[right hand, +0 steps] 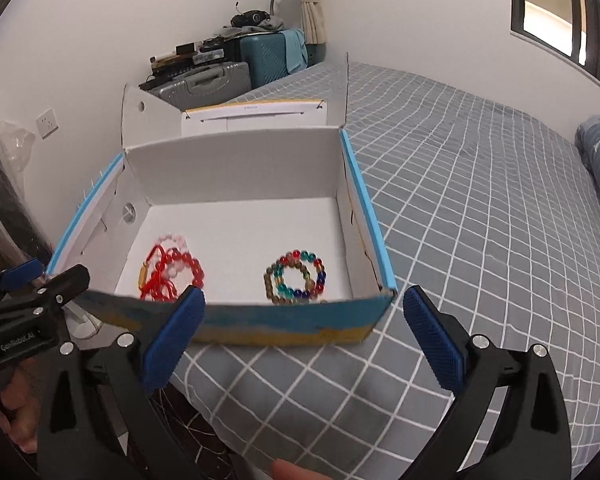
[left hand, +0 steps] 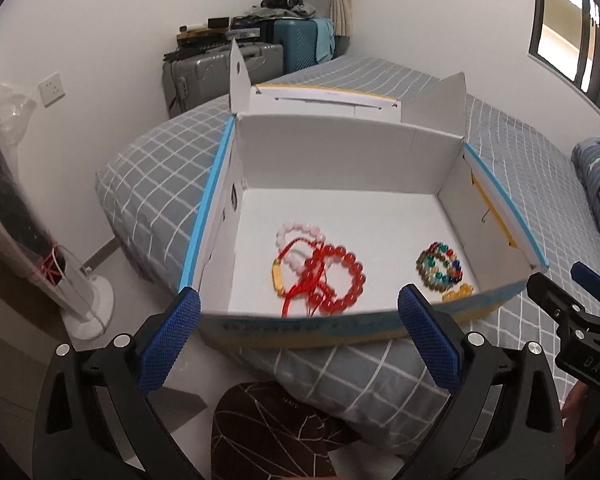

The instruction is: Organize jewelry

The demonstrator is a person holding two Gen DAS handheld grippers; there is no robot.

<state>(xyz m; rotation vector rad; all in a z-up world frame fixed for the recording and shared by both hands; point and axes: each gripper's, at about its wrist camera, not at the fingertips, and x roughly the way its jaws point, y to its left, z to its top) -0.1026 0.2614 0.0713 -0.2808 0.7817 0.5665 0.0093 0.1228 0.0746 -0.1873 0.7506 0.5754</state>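
Both grippers, left (left hand: 298,308) and right (right hand: 302,312), hang spread wide and empty just before the near wall of an open cardboard box (right hand: 236,156) on the checked bed (right hand: 480,208). Inside lie a tangled red bead bracelet (left hand: 334,278) at left and a multicoloured bead bracelet (right hand: 296,276) at right, apart.

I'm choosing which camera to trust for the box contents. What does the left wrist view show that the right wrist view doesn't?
Only the left wrist view shows the small yellow bead bracelet against the near wall, and the white fan base on the floor. Only the right wrist view shows the bed's wide grey checked cover. Both show the open white cardboard box, the red bead bracelet and the multicoloured bead bracelet.
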